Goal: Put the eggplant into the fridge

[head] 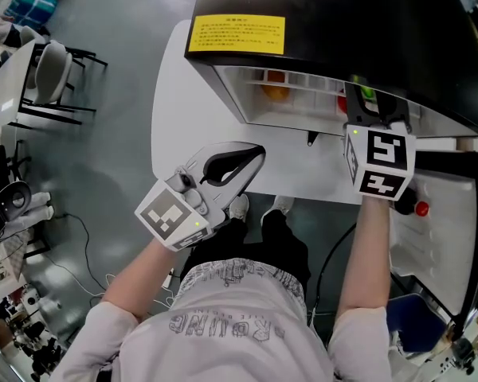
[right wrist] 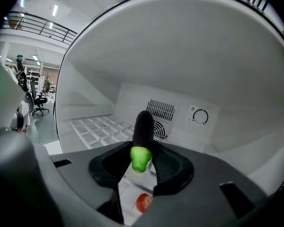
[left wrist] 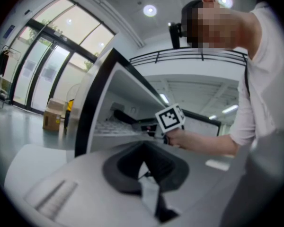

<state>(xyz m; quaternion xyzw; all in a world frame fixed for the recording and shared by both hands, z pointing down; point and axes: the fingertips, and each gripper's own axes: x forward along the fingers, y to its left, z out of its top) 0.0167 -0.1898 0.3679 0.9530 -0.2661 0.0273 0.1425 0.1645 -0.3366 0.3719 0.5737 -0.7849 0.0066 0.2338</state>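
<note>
The fridge [head: 342, 22] stands at the far edge of a white table [head: 175, 118], with its door [head: 446, 229] swung open to the right. The right gripper [right wrist: 142, 150] is inside the opening. Its jaws are closed on the eggplant [right wrist: 143, 126] near the green stem end, so the dark body points toward the back wall, close by the white grid shelf [right wrist: 97, 129]. The left gripper [head: 253, 156] is held by the table's front edge, jaws together with nothing in them.

The step in hand looks like setting the eggplant down. To do it well, the hand should sink until the eggplant's body lies along the shelf, short of the vent [right wrist: 160, 110] and dial [right wrist: 200, 116] on the back wall. Only then should the jaws spread, because a rounded thing let go from height would likely roll. The hand should then back straight out so the pads do not drag the stem.

Only the right gripper view shows the grip itself, the back wall and a small red thing [right wrist: 143, 203] lower down. Only the head view shows the yellow label [head: 236, 35] on top and an orange thing [head: 275, 92] toward the left of the inside. The left gripper view adds a sideways look at the right hand reaching into the opening.
</note>
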